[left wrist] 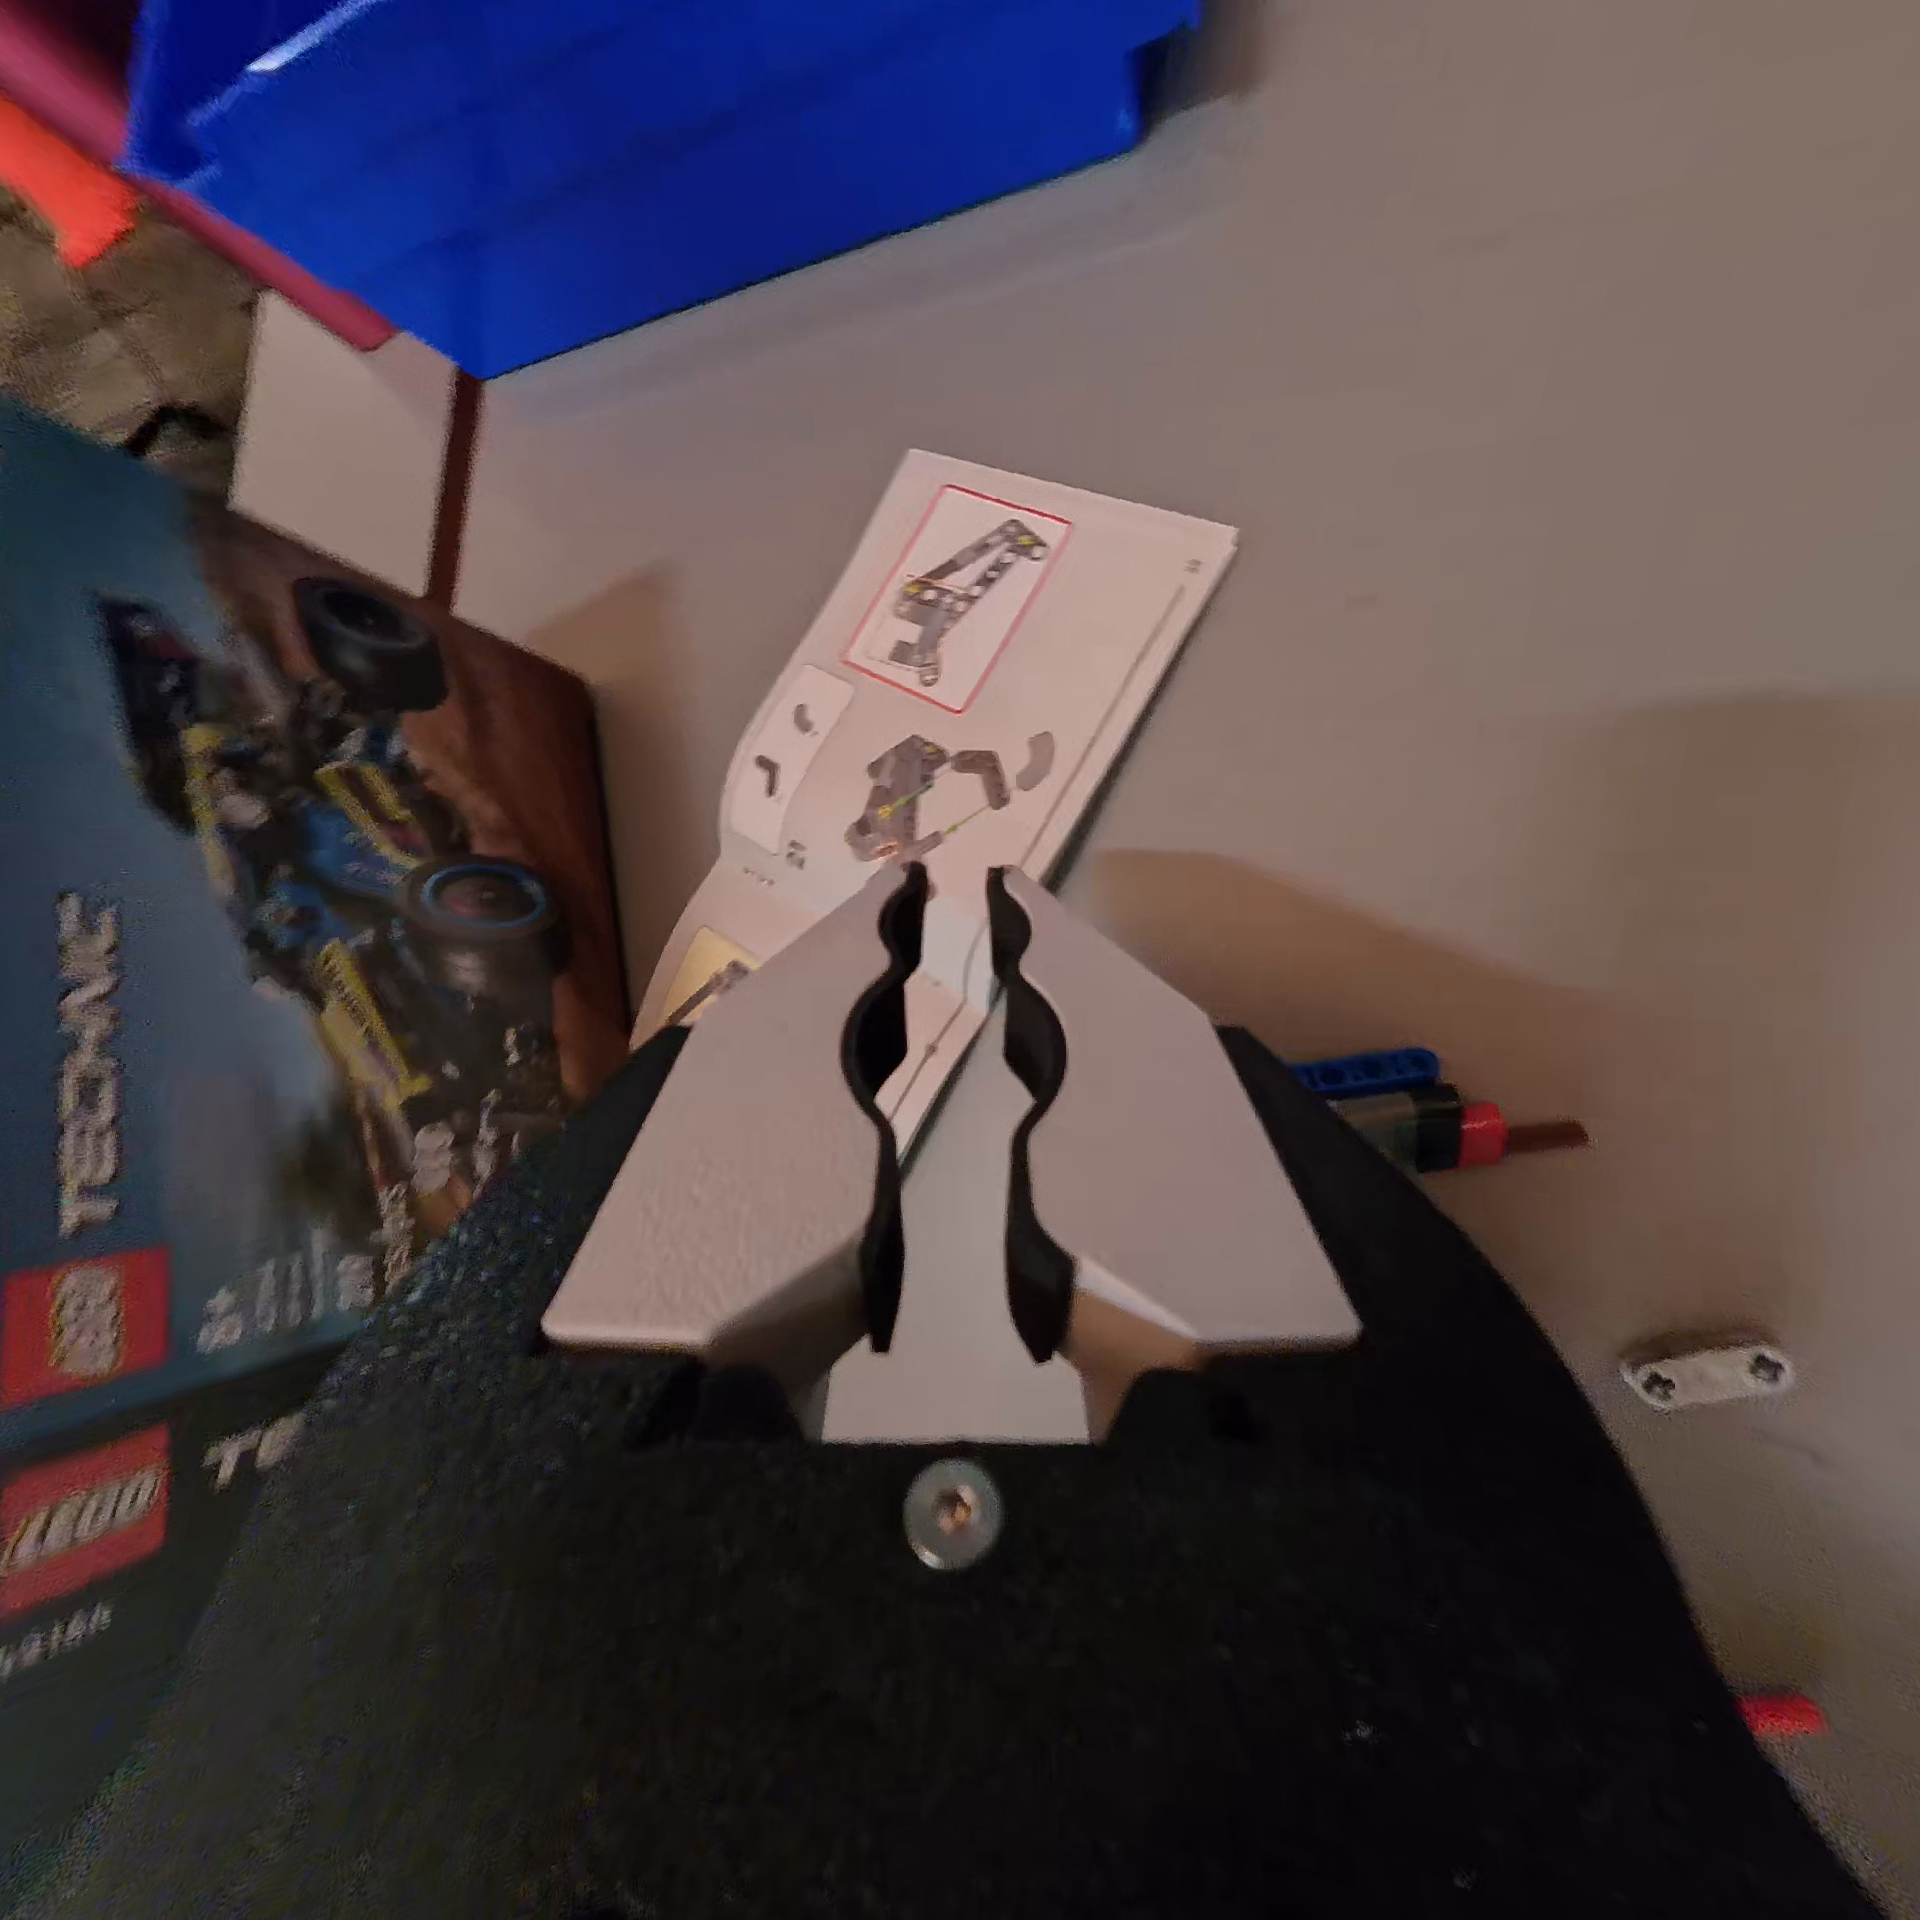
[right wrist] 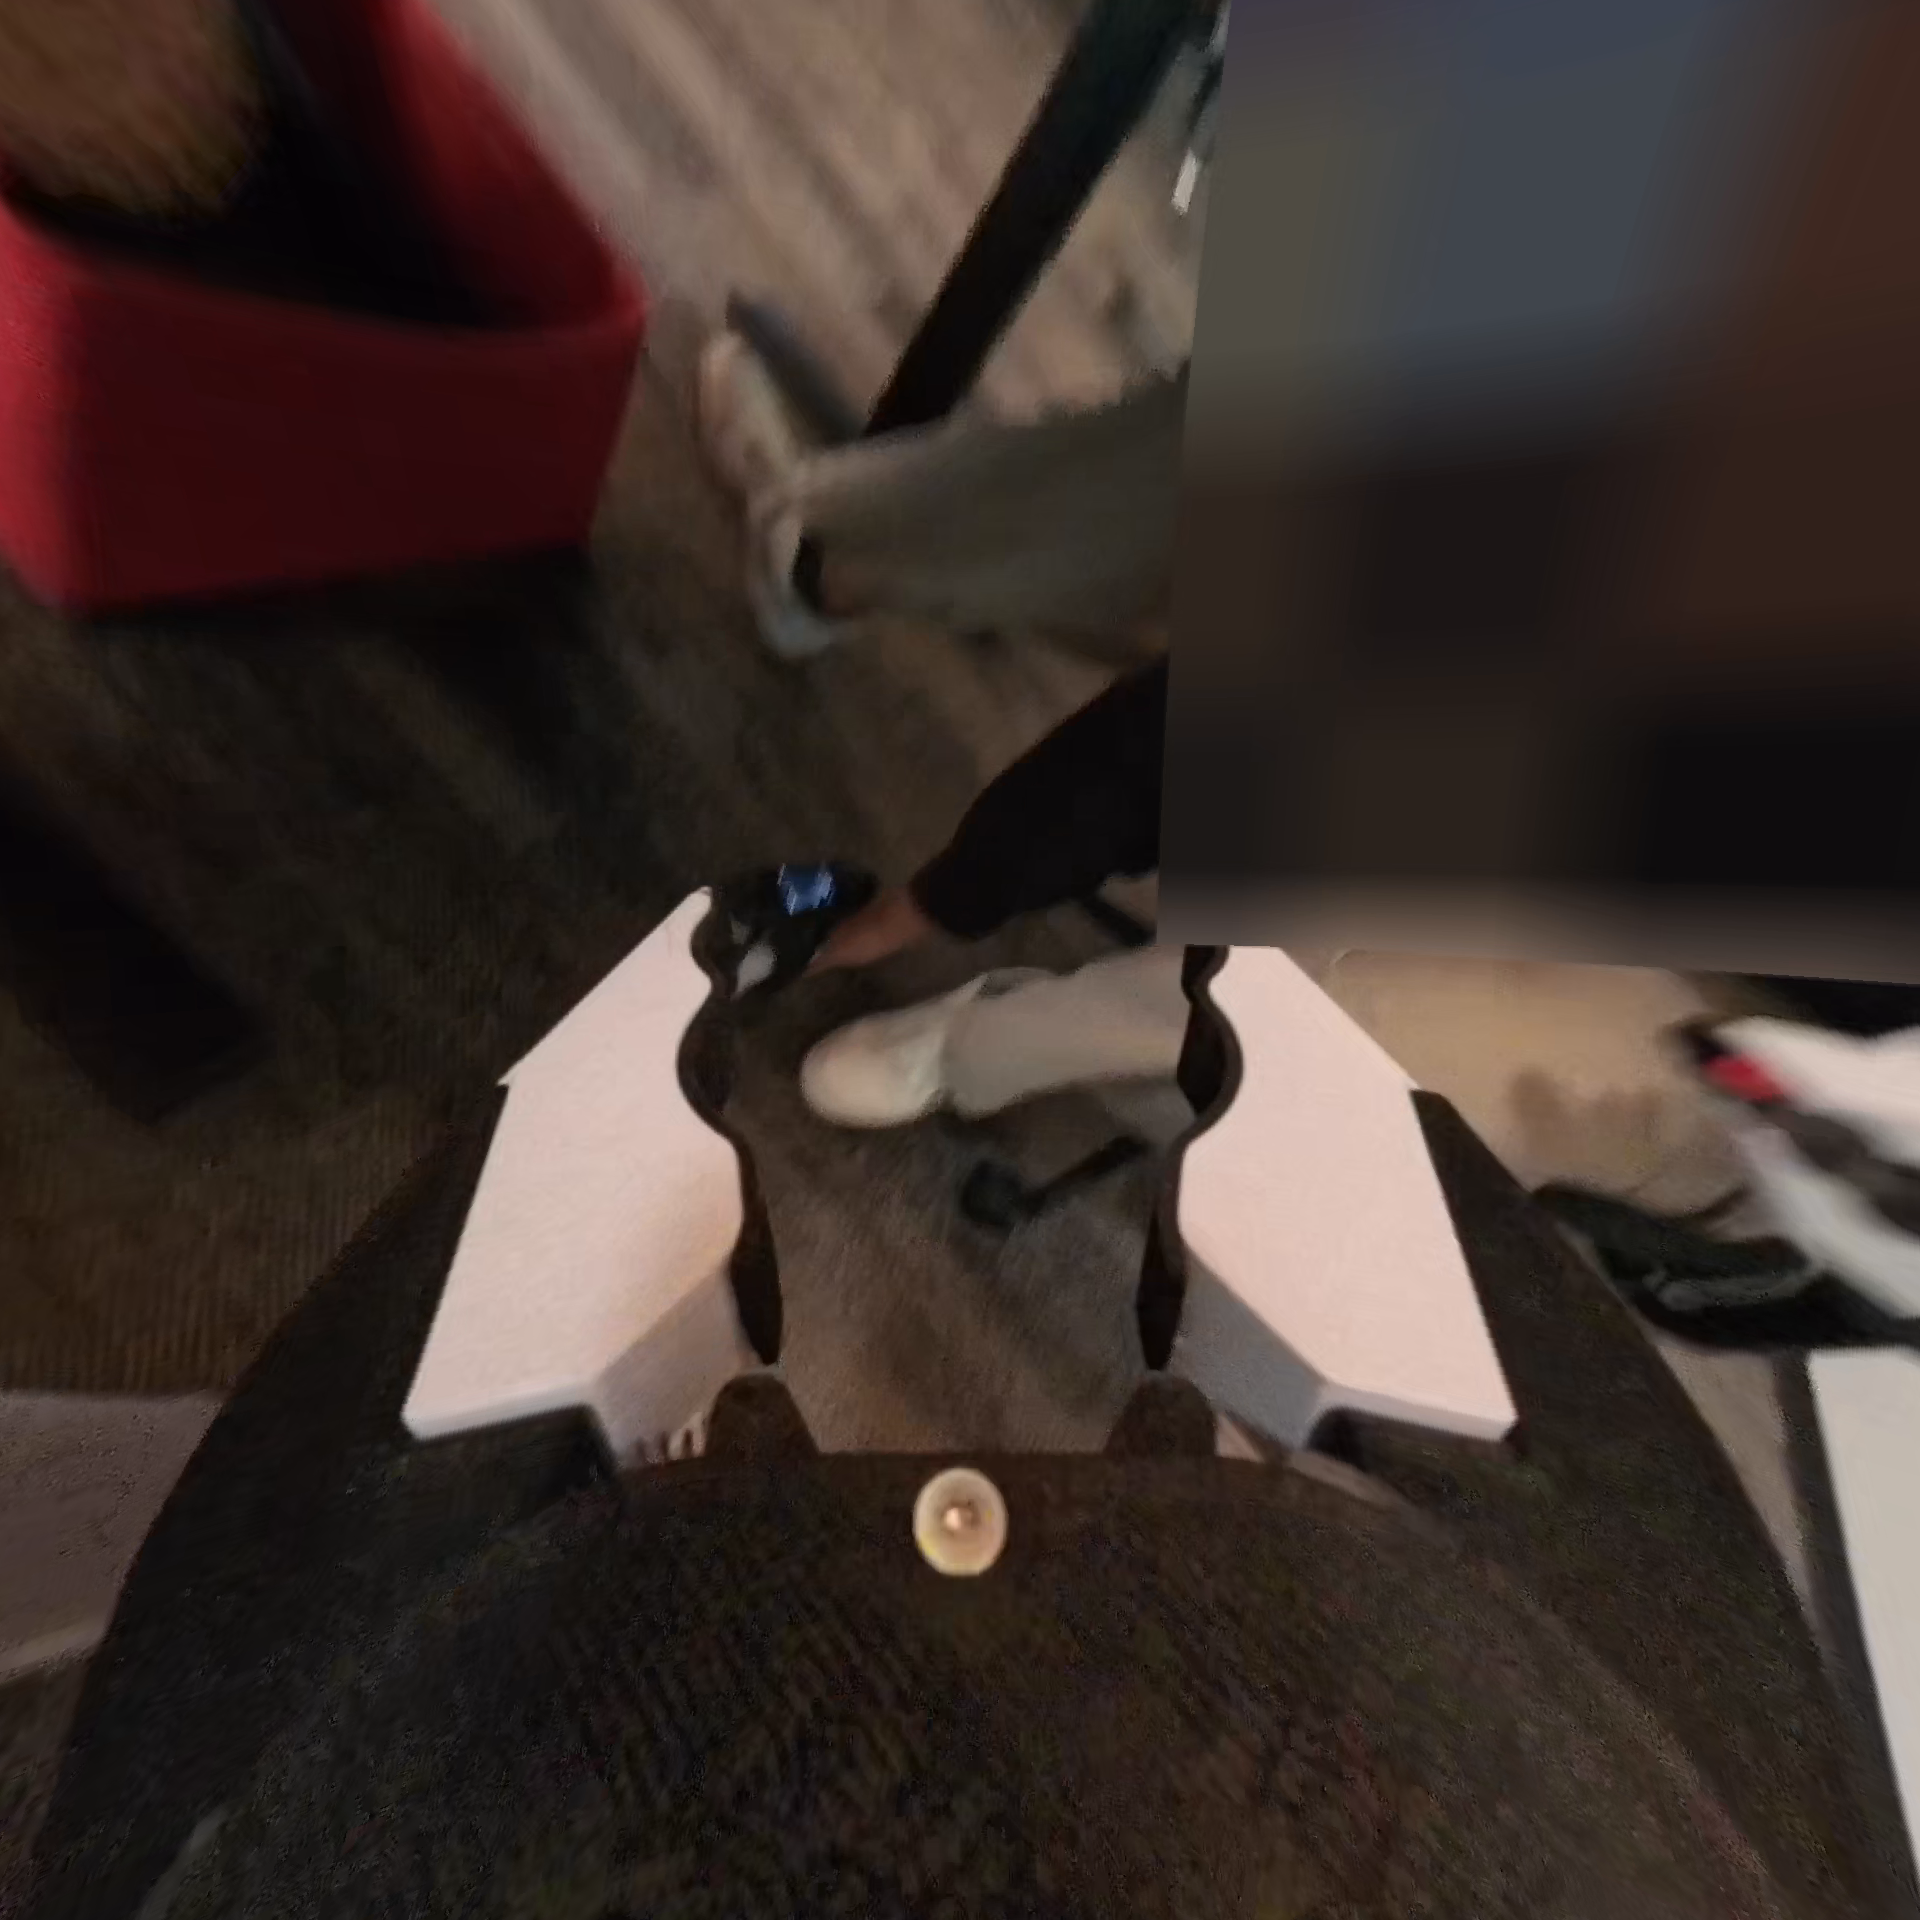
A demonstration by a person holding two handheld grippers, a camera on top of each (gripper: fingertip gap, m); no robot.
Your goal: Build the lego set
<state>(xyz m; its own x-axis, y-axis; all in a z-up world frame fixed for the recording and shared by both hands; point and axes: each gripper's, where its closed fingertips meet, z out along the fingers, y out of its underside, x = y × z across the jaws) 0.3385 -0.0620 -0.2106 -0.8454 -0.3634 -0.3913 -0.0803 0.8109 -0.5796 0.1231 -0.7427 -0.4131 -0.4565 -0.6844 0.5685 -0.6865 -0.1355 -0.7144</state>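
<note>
Below the centre of the left wrist view, the left gripper (left wrist: 956, 883) is seen with its fingers (left wrist: 800, 1018) a narrow slit apart and nothing clamped between them. Just past the tips, a white booklet (left wrist: 966, 686) with printed diagrams lies flat on the grey table (left wrist: 1507, 468), partly hidden by the fingers. At the left edge a toy box (left wrist: 260, 883) with a picture of a vehicle is seen, and a blue bin (left wrist: 644, 177) fills the upper left. At the right, a blue beam (left wrist: 1351, 1070) and a dark part with a red end (left wrist: 1455, 1127) lie touching the gripper's body, and a small white link (left wrist: 1704, 1377) lies apart, lower right.

In the right wrist view, the right gripper (right wrist: 951, 935) is held wide open over carpet, and its pads grip nothing. A small dark piece with a blue spot (right wrist: 795, 899) is seen at the left fingertip; through the blur, contact cannot be judged. A red bin (right wrist: 312, 416) sits in the upper left, and a white shoe (right wrist: 894, 1060) shows between the fingers, farther off.
</note>
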